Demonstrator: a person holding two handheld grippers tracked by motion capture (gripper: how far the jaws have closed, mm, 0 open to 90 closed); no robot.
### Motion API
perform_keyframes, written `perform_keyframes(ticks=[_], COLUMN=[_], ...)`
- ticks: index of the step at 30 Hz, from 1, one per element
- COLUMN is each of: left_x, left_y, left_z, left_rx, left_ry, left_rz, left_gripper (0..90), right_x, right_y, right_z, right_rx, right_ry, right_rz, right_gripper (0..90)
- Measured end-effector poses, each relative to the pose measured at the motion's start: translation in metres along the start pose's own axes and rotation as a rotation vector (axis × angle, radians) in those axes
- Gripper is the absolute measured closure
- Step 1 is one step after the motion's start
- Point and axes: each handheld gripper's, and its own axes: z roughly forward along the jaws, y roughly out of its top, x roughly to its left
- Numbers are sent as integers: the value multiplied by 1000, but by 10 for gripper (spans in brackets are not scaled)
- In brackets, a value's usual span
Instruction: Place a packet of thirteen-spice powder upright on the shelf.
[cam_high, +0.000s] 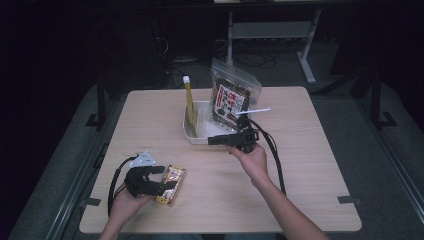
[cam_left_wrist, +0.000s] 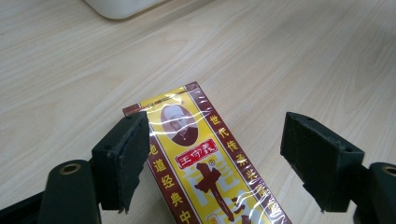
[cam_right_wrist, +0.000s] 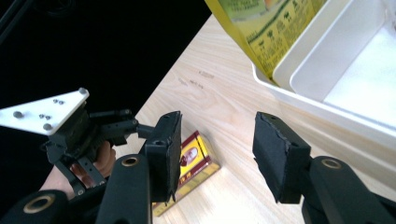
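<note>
A flat yellow and dark red box (cam_high: 172, 186) with a portrait on it lies on the wooden table near the front left. My left gripper (cam_high: 166, 181) is open and straddles one end of it. In the left gripper view the box (cam_left_wrist: 205, 163) runs between the jaws, close against the left pad (cam_left_wrist: 128, 158) and well apart from the right one. My right gripper (cam_high: 211, 140) hovers open at the front rim of a white bin (cam_high: 196, 137), its jaws pointing left with nothing between them. The right gripper view looks past them to the box (cam_right_wrist: 196, 156) and the left gripper (cam_right_wrist: 88, 135).
The white bin holds a tall yellow pouch (cam_high: 190, 102) at its left side and a clear bag of dark snacks (cam_high: 231, 97) at its right, with a thin white stick (cam_high: 252, 111) poking out. Black cables trail across the table from both grippers.
</note>
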Motion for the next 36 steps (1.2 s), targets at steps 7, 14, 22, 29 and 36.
perform_keyframes(ticks=[7, 14, 22, 29, 36], left_x=[-5, -8, -11, -12, -14], left_y=[-3, -6, -10, -12, -11], left_z=[5, 10, 20, 25, 31], left_rx=[26, 51, 94, 130, 174], left_ry=[36, 94, 119, 137, 157], left_rz=[-5, -22, -20, -26, -17], left_gripper=[197, 181, 179, 172, 204], right_x=[-6, -8, -5, -5, -4], right_y=[-16, -28, -32, -34, -35], right_z=[0, 1, 3, 6, 9], right_rx=[26, 44, 50, 57, 80], right_ry=[0, 4, 5, 4, 2], right_rz=[5, 4, -1, -4, -14], right_gripper=[485, 475, 464, 451, 443])
